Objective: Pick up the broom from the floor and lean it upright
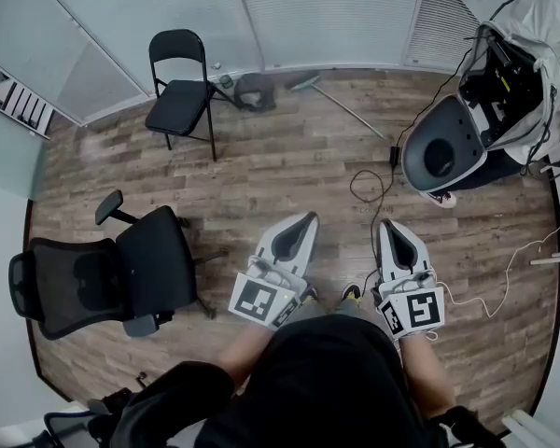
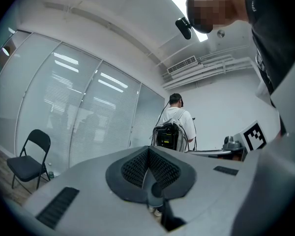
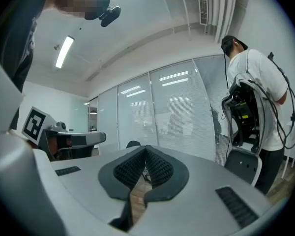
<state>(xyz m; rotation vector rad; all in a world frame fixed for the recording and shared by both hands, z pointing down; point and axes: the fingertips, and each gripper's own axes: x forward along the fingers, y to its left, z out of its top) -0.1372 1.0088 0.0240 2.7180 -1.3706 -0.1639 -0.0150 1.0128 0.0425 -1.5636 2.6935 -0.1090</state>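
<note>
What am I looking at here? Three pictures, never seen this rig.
There is no robot. A person holds a handheld gripper in each hand. The head view looks steeply down from a camera on their head, with the left gripper and right gripper at the bottom. The other two pictures come from cameras riding on each gripper, looking along its jaws. Both are shut and hold nothing. The broom lies on the wooden floor near the far wall. A folding chair and an office chair stand to the left.
</note>
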